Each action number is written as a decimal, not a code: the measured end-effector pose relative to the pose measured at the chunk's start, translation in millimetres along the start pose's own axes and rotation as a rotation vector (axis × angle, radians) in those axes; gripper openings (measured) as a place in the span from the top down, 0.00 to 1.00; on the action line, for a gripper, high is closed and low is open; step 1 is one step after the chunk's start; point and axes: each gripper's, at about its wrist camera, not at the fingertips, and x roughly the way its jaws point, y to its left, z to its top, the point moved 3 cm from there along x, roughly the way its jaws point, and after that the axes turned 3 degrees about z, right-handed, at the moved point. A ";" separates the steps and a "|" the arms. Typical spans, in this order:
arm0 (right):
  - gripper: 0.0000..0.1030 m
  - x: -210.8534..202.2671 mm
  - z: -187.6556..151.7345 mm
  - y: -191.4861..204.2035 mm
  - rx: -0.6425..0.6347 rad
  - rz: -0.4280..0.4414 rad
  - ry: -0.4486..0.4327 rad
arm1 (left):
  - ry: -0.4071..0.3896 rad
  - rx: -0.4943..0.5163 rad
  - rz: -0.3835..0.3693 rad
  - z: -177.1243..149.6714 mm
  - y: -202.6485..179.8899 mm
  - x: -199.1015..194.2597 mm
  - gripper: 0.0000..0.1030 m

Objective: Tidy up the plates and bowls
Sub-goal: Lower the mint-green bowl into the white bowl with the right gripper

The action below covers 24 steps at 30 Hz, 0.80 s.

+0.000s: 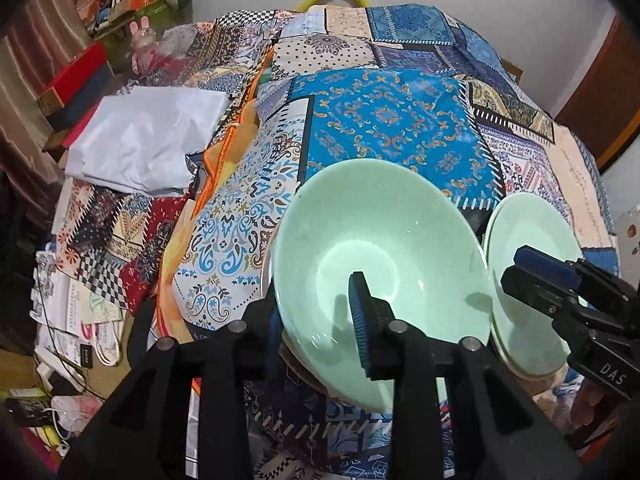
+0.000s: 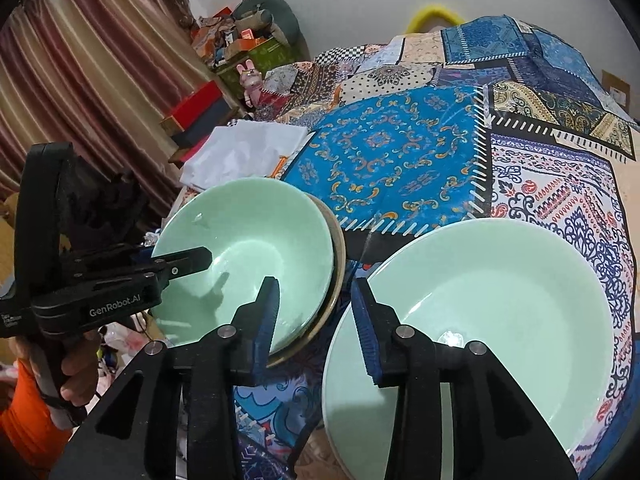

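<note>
Left claw (image 1: 316, 320) straddles the near rim of a mint green bowl (image 1: 380, 248): one blue pad sits inside the bowl, the other outside the wall, jaws only narrowly apart and not visibly pinching. That bowl is nested in a darker, tan-rimmed bowl (image 2: 340, 256), so it's a little stack, empty on top. Right claw (image 2: 316, 320) sits over the near left edge of a second mint green dish (image 2: 480, 300), one pad over its inside, the other off past the rim, with a small gap; I can't see it squeezing anything either. That dish is empty too, and it sits just to the right of the stack, rims nearly touching.

Everything's on a patchwork cloth (image 2: 400, 148) covering the desk. Further back on the left there's a folded white cloth (image 1: 148, 140), then red boxes (image 2: 196, 110), a pink bunny figure (image 2: 251, 80) and striped curtains (image 2: 100, 60). An orange sleeve (image 2: 28, 412) shows under the left handle.
</note>
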 end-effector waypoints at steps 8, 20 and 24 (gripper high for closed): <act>0.66 0.4 0.7 -1.8 0.000 -0.002 0.002 | -0.080 0.006 0.018 -1.1 14.5 -21.3 0.59; 0.66 17.6 2.4 2.9 -0.021 -0.018 0.027 | -0.002 -0.029 -0.078 -27.5 26.3 0.8 0.59; 0.66 25.1 3.5 4.5 -0.024 -0.023 0.035 | 0.028 -0.036 -0.128 -30.7 22.3 11.0 0.59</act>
